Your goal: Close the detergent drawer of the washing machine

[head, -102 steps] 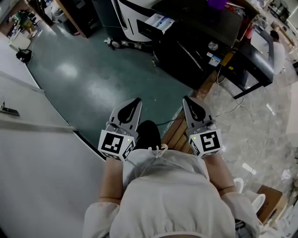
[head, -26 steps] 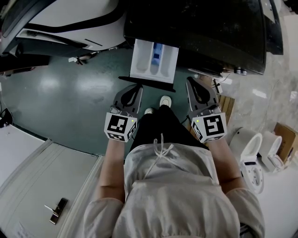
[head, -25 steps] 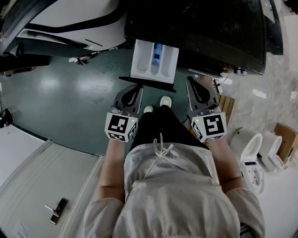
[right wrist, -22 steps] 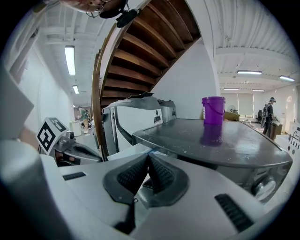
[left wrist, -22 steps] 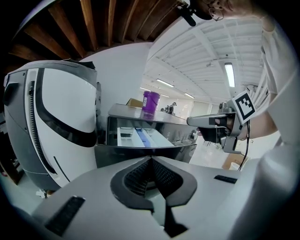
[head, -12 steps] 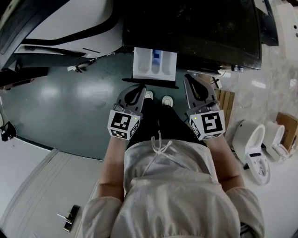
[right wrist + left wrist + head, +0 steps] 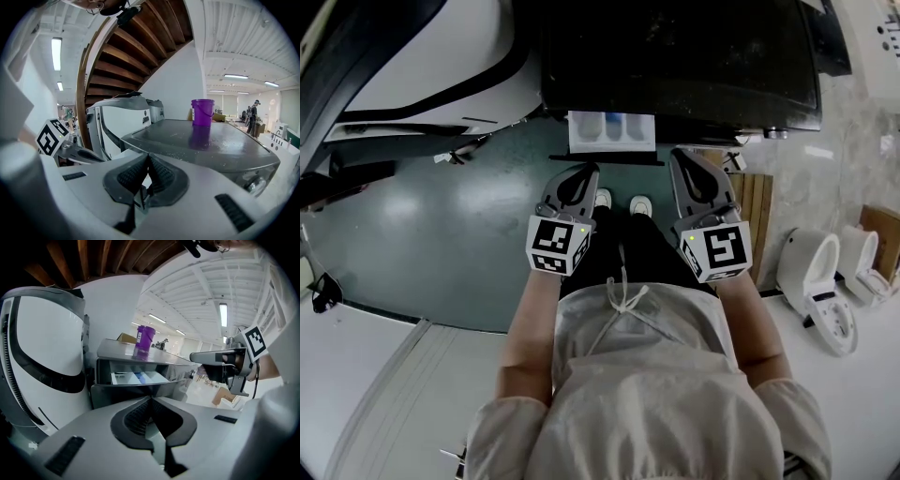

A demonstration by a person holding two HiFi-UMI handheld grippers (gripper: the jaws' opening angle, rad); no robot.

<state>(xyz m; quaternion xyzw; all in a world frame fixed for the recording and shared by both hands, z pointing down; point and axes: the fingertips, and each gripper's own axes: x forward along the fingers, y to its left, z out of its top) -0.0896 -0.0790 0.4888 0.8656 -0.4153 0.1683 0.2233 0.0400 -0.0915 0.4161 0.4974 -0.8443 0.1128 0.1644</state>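
Note:
The white detergent drawer (image 7: 611, 131) sticks out of the dark washing machine (image 7: 675, 56), its compartments open to view. My left gripper (image 7: 584, 172) is shut and empty, its tips just short of the drawer's dark front panel. To the right of the drawer, my right gripper (image 7: 682, 156) is shut and empty too, near the machine's front. The left gripper view shows the open drawer (image 7: 136, 377) ahead, beyond the closed fingertips (image 7: 150, 401), with the right gripper (image 7: 220, 359) alongside. The right gripper view looks over the machine's top (image 7: 206, 140); the drawer is hidden there.
A purple bucket (image 7: 202, 111) stands on the machine's top. A white machine with black trim (image 7: 422, 66) stands to the left. White fixtures (image 7: 820, 281) and wooden slats (image 7: 755, 202) lie to the right. The person's shoes (image 7: 639, 204) stand on the green floor below the drawer.
The person has stepped closer to the machine. Both grippers, still shut, have come forward to the drawer's front. The drawer shows shorter in the head view than before.

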